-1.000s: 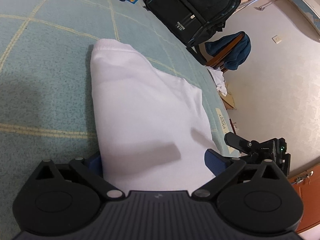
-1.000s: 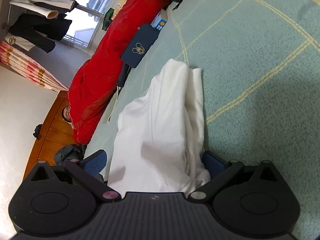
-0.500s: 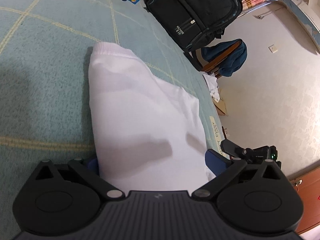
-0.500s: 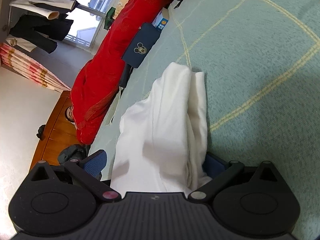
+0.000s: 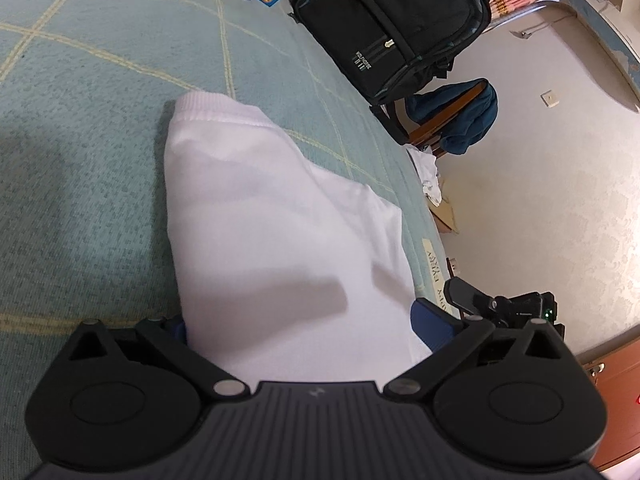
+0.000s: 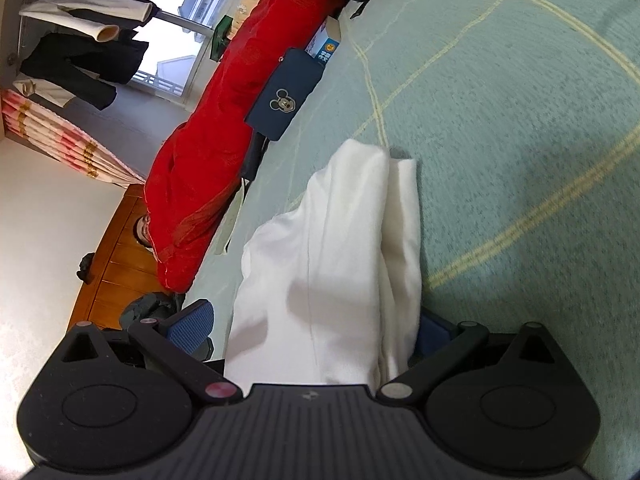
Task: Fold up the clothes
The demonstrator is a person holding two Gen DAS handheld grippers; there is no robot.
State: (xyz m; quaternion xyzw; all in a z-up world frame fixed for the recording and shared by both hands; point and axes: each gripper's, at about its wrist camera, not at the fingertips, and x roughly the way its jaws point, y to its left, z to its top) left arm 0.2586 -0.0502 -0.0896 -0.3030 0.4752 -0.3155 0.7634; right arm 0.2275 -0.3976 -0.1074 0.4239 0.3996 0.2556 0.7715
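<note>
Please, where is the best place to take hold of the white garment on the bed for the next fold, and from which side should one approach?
Probably at the near edge of the white garment, where the open fingers of the left gripper and right gripper straddle it. Approach low along the green blanket: the far ribbed end lies flat, the near layers are bunched and easier to pinch.

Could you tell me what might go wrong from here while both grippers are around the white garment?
1. The white garment looks bunched into loose layers on one side in the right wrist view, so the right gripper may catch only some layers and the fold could come out uneven.
2. The garment lies near the edge of the green blanket; part could slide off.
</note>
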